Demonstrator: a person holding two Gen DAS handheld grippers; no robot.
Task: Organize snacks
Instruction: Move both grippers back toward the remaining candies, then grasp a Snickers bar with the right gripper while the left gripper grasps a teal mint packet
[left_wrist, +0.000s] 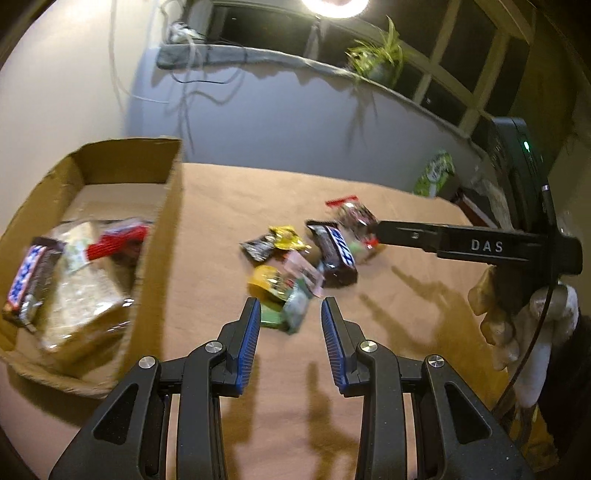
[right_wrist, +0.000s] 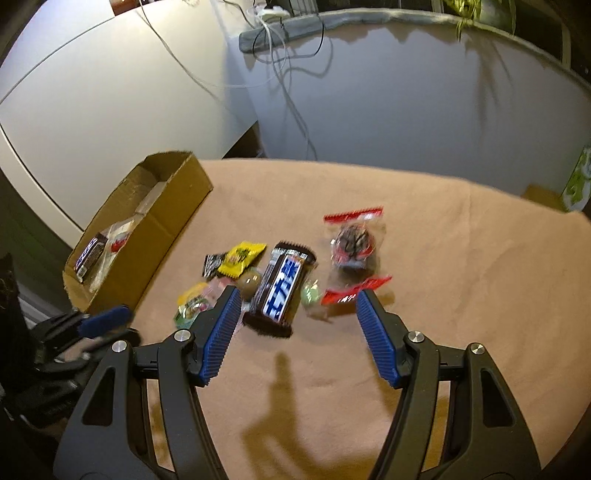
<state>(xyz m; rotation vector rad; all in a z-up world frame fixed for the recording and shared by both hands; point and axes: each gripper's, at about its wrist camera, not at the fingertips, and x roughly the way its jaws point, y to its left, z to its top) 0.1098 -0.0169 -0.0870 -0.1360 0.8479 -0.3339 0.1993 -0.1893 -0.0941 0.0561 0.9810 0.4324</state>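
Snacks (right_wrist: 280, 288) lie in a loose heap on the cloth-covered table (right_wrist: 461, 295), just ahead of both tongs' tips; the cardboard box (right_wrist: 147, 236) sits off to their left, some packets already inside. Judgement: light, crinkly wrappers, slippery and soft; the dark chocolate bar (left_wrist: 334, 254) is stiffest, best pinched across its middle. Left gripper (left_wrist: 290, 321) stands partly apart, empty, touching nothing. Right gripper (right_wrist: 295, 306) stands wider, empty, poised before the bar.

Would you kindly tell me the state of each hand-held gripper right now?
Left hand-held gripper: open, holding nothing.
Right hand-held gripper: open, holding nothing, above the snack pile.
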